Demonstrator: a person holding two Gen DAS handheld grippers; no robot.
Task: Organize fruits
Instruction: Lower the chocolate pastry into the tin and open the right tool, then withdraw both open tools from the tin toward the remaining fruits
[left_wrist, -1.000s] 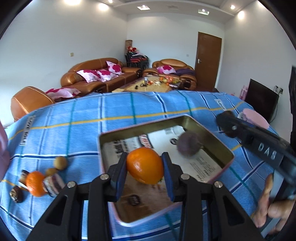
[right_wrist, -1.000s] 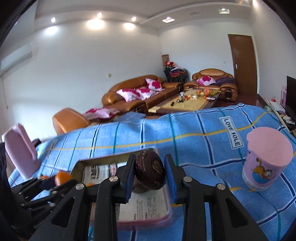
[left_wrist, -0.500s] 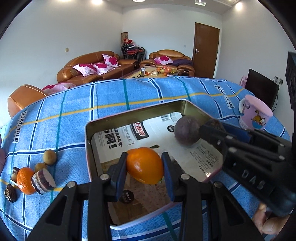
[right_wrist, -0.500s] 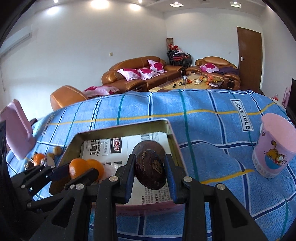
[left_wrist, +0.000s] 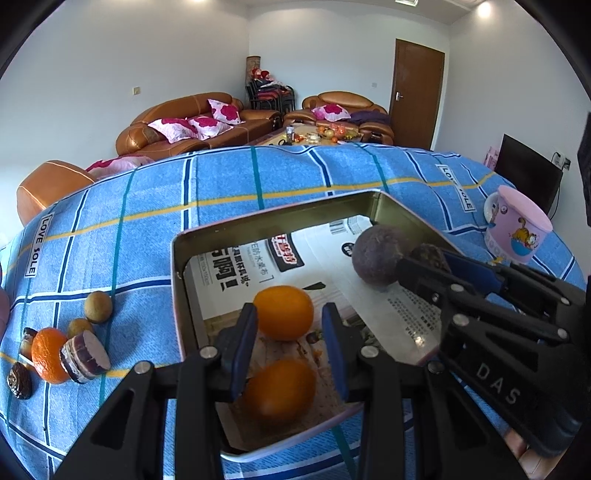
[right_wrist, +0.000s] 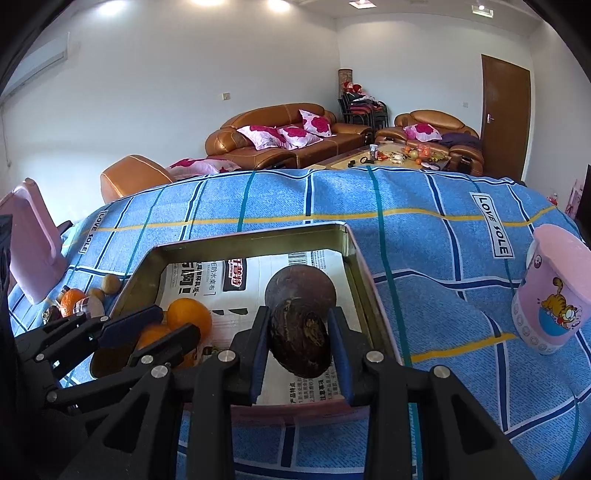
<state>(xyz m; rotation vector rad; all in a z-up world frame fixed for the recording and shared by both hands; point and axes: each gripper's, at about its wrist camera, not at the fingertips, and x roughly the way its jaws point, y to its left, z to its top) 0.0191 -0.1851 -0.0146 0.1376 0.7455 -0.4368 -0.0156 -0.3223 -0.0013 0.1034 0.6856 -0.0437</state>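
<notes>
Here the metal tin sits in the middle of both frames on the blue checked cloth, lined with printed newspaper. In the left wrist view it holds a purple round fruit at its right side, and low in the centre an orange shape shows on the shiny floor; whether that is a second orange or a reflection cannot be told.

The left gripper is clamped on an orange over the tin's near end. The right gripper pinches a dark brown wrinkled fruit just before the purple one, also over the tin.

At lower left of the left wrist view, outside the tin, lie a dark date-like piece, another orange, a cut purple slice leaning on it, and two small brown fruits. A pink cartoon cup stands at the right edge, well apart from the tin.

The right gripper's black frame crosses the lower right of the left wrist view and hides the tin's right wall. Only the right wrist view shows a pink upright object at the far left edge.
</notes>
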